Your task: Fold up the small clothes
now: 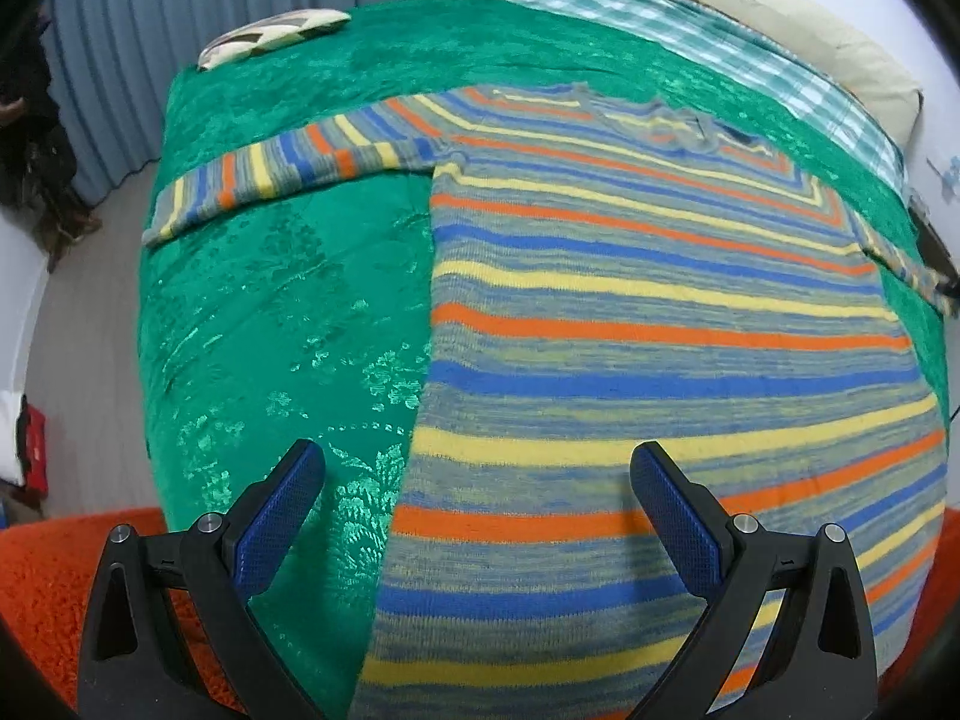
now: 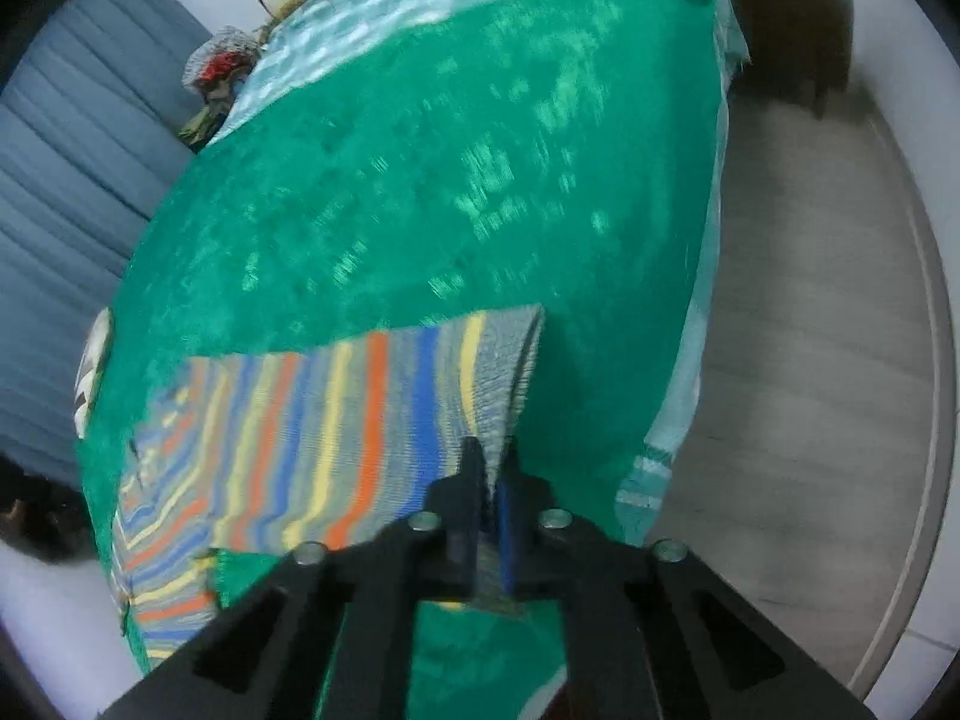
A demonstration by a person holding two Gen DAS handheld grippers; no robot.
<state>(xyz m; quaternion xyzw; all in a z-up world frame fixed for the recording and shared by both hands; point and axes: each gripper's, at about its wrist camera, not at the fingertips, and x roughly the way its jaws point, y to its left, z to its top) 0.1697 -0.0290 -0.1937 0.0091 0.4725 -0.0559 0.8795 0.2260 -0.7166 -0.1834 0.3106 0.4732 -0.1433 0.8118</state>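
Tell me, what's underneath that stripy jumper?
The striped jumper lies flat on a shiny green bedspread, which shows all around it. Whatever is beneath the jumper's middle stays covered.

Green patterned bedspread [image 1: 270, 300] covers bed. Checked teal-white cloth [image 1: 690, 30] lies along far edge, cream pillow [image 1: 780, 30] beside it. Flat cream-and-brown patterned item [image 1: 270, 36] rests on far left corner. Grey-blue pleated curtain [image 1: 150, 30] behind. Orange rug [image 1: 48, 570] on floor at near edge.
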